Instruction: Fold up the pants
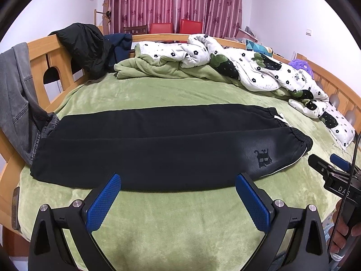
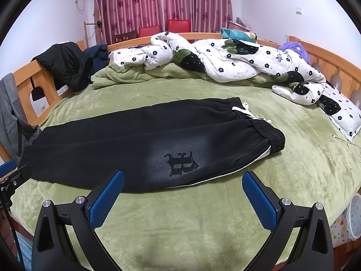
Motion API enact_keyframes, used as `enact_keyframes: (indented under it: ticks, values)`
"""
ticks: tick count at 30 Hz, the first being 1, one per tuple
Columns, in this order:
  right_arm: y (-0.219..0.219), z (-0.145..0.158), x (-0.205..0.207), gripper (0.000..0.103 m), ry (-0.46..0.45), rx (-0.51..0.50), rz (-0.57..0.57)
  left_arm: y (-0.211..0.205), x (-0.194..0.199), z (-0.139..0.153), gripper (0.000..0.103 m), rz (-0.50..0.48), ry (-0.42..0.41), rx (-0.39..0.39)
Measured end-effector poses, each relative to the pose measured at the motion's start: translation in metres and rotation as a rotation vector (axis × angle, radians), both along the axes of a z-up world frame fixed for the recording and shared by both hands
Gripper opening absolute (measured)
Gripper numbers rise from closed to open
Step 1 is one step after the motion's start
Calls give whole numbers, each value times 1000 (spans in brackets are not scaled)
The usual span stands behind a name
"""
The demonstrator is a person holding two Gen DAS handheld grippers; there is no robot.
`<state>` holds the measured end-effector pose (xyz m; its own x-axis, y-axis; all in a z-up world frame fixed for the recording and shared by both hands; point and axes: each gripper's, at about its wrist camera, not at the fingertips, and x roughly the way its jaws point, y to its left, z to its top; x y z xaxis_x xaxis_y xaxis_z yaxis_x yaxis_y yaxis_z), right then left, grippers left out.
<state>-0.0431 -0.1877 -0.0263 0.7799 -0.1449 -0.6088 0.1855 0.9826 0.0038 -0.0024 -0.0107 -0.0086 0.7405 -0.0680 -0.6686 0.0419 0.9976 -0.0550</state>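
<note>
Black sweatpants point(image 1: 158, 144) lie flat across the green bed, leg on leg, waistband with white drawstring to the right and cuffs to the left. They also show in the right wrist view point(image 2: 140, 144), with a dark emblem on the hip. My left gripper point(image 1: 178, 180) is open and empty, at the pants' near edge around mid-leg. My right gripper point(image 2: 182, 178) is open and empty, at the near edge below the emblem. The right gripper also shows at the right edge of the left wrist view point(image 1: 327, 162), beside the waistband.
A green blanket point(image 1: 180, 221) covers the bed. A crumpled flowered duvet point(image 1: 248, 67) lies along the far side and right. Grey jeans point(image 1: 15, 94) and a black jacket point(image 1: 85, 45) hang over the wooden bed rail at left. A white cable point(image 2: 347, 142) lies at right.
</note>
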Motion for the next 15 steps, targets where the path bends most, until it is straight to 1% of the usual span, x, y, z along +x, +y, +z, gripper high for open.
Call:
enact_keyframes:
  ticks: [15]
  values:
    - [-1,0,0,103,0,0,-7,-2,-1,0,103,1,-2,4]
